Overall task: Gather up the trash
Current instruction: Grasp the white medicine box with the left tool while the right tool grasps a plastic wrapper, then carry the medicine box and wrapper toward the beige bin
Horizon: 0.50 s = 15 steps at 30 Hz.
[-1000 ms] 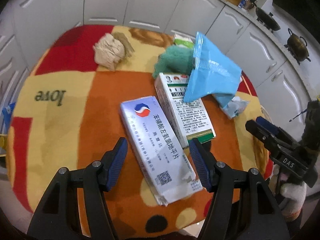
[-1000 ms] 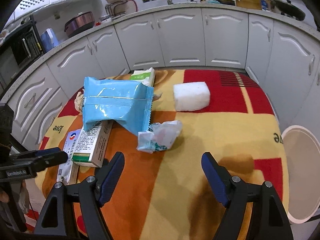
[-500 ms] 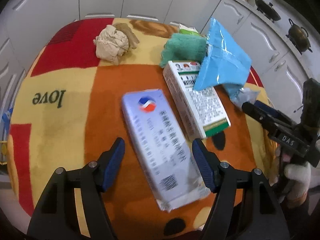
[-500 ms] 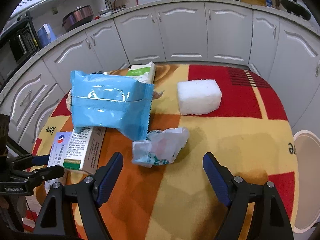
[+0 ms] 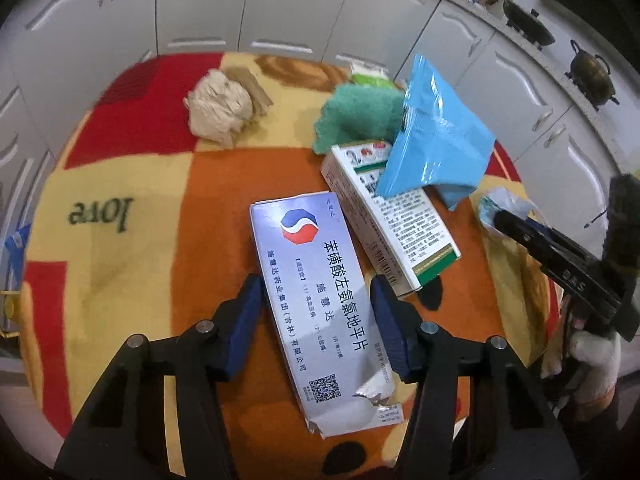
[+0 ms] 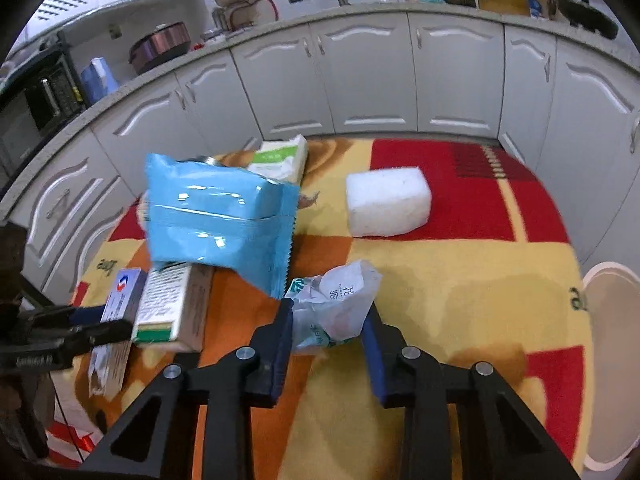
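My left gripper (image 5: 316, 312) straddles the silver-blue medicine box (image 5: 320, 300) lying flat on the table; its blue pads (image 5: 246, 320) sit at the box's two long sides, and contact is not clear. My right gripper (image 6: 326, 324) straddles a crumpled white plastic wrapper (image 6: 336, 304), with its pads (image 6: 280, 340) close on each side. A white-green medicine box (image 5: 392, 228) lies beside the silver one, partly under a blue foil packet (image 5: 436, 148). A crumpled brown paper ball (image 5: 220, 108) lies at the far left.
A green cloth (image 5: 356, 120) lies behind the boxes. A white foam block (image 6: 388, 200) and a white-green carton (image 6: 280, 158) sit at the table's far side. A white bin rim (image 6: 608, 312) stands right of the table. White cabinets (image 6: 360, 80) surround the table.
Both grippers moved forward and narrowed. The left one now brackets the silver-blue box; the right one came in around the crumpled wrapper.
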Tool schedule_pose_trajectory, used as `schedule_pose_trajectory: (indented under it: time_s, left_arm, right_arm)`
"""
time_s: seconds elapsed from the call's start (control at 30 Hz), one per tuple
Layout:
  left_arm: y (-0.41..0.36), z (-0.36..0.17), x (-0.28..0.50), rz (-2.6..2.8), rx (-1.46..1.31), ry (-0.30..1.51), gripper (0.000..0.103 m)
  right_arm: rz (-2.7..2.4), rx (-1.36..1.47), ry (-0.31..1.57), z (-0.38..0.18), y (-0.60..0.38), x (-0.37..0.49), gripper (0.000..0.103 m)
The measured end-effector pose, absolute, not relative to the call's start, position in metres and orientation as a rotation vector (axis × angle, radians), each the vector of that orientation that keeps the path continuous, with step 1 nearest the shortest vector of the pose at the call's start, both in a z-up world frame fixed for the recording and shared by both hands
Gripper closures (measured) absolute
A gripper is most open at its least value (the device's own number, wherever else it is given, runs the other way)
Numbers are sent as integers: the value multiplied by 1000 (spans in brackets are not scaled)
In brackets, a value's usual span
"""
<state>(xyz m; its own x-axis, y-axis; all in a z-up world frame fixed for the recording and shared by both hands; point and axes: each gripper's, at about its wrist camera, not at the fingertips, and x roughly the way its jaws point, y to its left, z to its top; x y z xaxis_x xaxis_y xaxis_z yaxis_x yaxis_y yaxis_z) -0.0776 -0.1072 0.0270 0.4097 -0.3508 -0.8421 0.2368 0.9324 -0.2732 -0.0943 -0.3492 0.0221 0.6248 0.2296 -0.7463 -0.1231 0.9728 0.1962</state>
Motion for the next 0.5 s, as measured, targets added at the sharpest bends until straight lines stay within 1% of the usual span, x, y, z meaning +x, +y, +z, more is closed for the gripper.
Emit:
schedule_pose_trajectory:
  time_s: [0.17, 0.3, 0.5]
  left_arm:
    - [-107, 51, -87, -391, -129, 1035, 50]
    - [-125, 69, -96, -443, -112, 995, 50]
    - [-158, 80, -104, -516, -77, 975, 51]
  right_arm:
    - [224, 160, 839, 42, -360, -117, 72]
    - [224, 174, 801, 55, -366, -131, 72]
    - [200, 173, 766, 69, -377, -152, 72]
